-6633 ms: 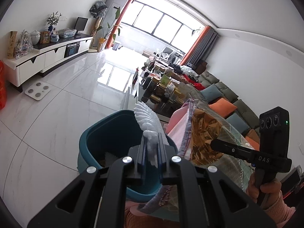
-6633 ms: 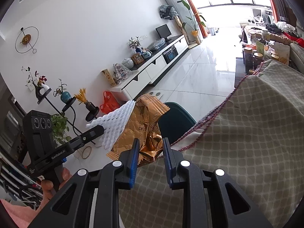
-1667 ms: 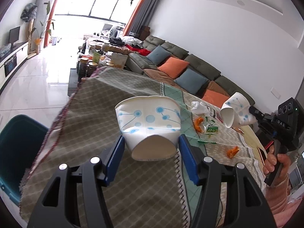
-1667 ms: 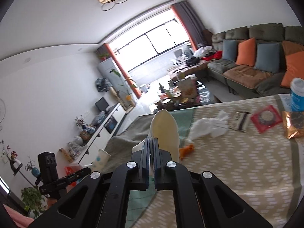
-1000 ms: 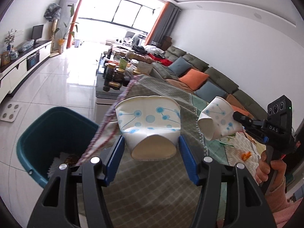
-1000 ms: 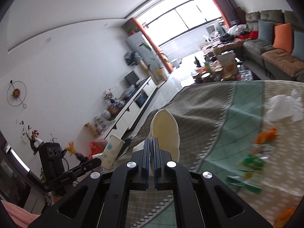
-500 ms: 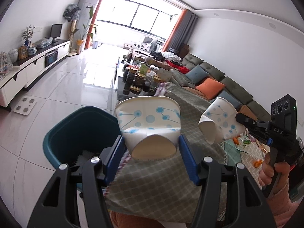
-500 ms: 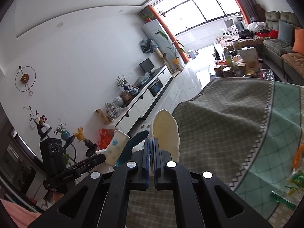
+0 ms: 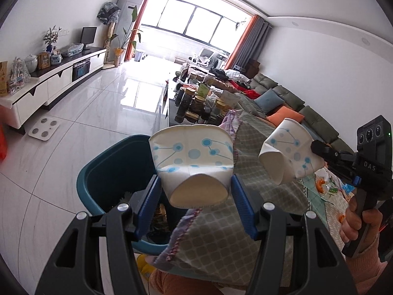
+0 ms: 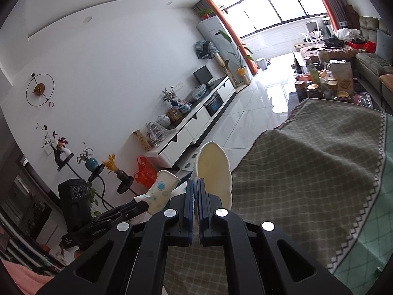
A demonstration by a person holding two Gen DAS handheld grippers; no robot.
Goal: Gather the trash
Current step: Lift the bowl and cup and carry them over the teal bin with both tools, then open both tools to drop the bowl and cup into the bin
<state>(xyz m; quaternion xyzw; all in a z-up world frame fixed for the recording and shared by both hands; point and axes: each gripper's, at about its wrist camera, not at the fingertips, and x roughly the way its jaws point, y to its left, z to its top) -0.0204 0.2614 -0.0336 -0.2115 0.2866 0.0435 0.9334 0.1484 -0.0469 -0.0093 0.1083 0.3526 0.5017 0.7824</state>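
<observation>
Bin: you have the teal bin (image 9: 108,169) on the floor at the left, beside the tabletop corner; some scraps lie inside it.
Left tool: your left tool (image 9: 195,196) grips a crushed paper cup (image 9: 194,162), its blue pads pressed on the cup's two sides; the cup's base faces the camera.
Left cup position: in the left wrist view this cup overlaps the bin's right rim and the cloth's edge.
Tabletop: the checked cloth (image 9: 245,211) hangs over the tabletop corner just right of the bin.
Right tool: your right tool (image 10: 195,191) is clamped shut on the flattened wall of a second paper cup (image 10: 215,169), which sticks up past the fingertips.
Right cup position: in the left wrist view the second cup (image 9: 287,154) hangs in the air over the cloth, right of the first cup, with your right hand (image 9: 358,223) on the handle.
Far right: small orange and green scraps (image 9: 326,186) lie on the tabletop.
</observation>
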